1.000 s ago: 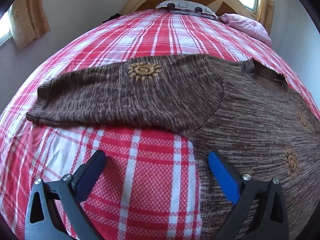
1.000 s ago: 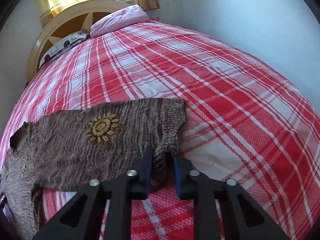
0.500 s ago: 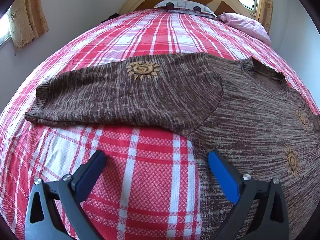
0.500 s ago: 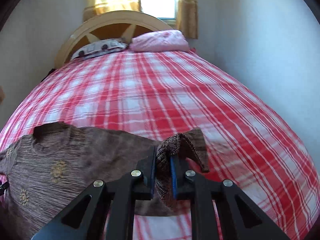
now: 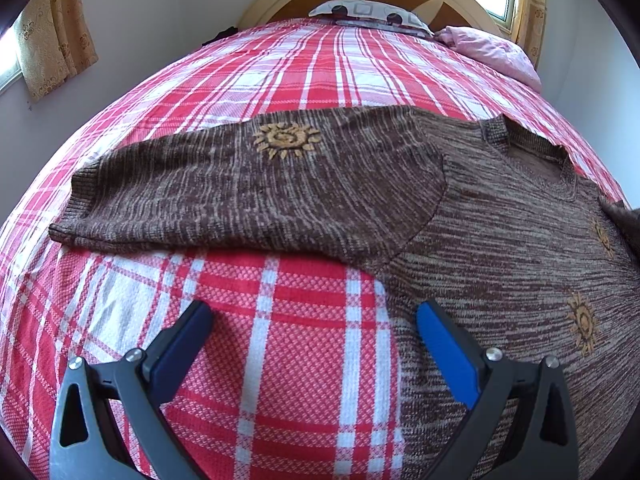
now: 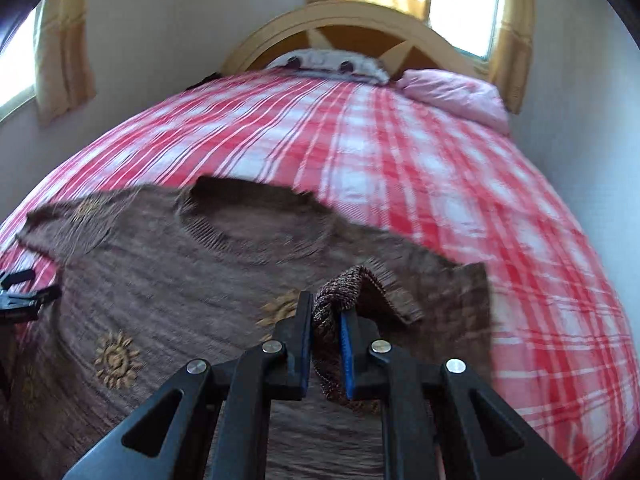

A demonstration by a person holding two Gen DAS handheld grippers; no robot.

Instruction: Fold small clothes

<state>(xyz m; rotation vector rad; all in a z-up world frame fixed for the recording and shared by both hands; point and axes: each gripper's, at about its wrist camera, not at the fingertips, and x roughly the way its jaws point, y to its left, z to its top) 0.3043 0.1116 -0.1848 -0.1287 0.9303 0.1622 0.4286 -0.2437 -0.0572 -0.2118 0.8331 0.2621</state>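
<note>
A red-and-white plaid bed (image 5: 304, 80) is being used as the folding surface, and a brown knit sweater (image 5: 500, 248) is lying flat across it, neckline toward the headboard. The first fold looks to be under way. One sleeve (image 5: 240, 192) is being left spread out sideways over the plaid, not yet folded. The other sleeve's cuff (image 6: 340, 292) is being pinched between the nearly closed fingers of the right gripper (image 6: 326, 320) and is being held above the sweater's chest, with the sleeve bent over on itself beside it. The left gripper (image 5: 316, 324) is being held low over the bed at the sweater's side edge, its fingers spread wide with nothing between them; whether its right finger is touching the knit cannot be told. Next, the cuff probably needs to be laid flat across the chest and let go, so that the sleeve lies straight and inside the body's outline. The spread sleeve would then be taken by the left gripper.
</note>
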